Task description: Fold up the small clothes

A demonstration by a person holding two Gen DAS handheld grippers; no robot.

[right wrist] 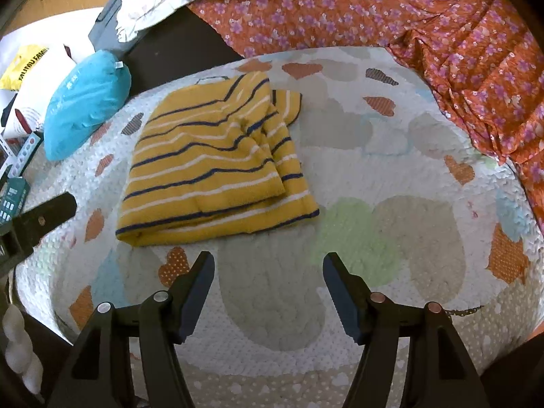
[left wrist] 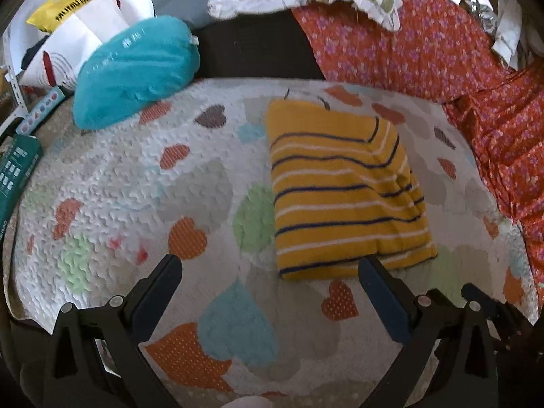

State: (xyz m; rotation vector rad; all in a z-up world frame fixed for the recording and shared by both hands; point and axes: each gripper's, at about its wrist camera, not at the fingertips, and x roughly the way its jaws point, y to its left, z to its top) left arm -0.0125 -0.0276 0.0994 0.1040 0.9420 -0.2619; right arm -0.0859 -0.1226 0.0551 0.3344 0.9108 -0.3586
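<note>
Both grippers hang over the quilt with nothing between their fingers. Left gripper point(left wrist: 270, 268), jaws spread wide, its right finger point(left wrist: 380, 292) overlapping the near hem of the folded yellow striped top point(left wrist: 343, 187); whether it touches the cloth I cannot tell. Right gripper point(right wrist: 268, 268), jaws apart too, just short of that hem. The top lies folded on the heart-patterned quilt point(left wrist: 136, 183), a sleeve tucked along its right side. A teal pouch point(left wrist: 136, 71) sits at the quilt's far left; orange floral fabric point(right wrist: 459, 40) is heaped along the right.
</note>
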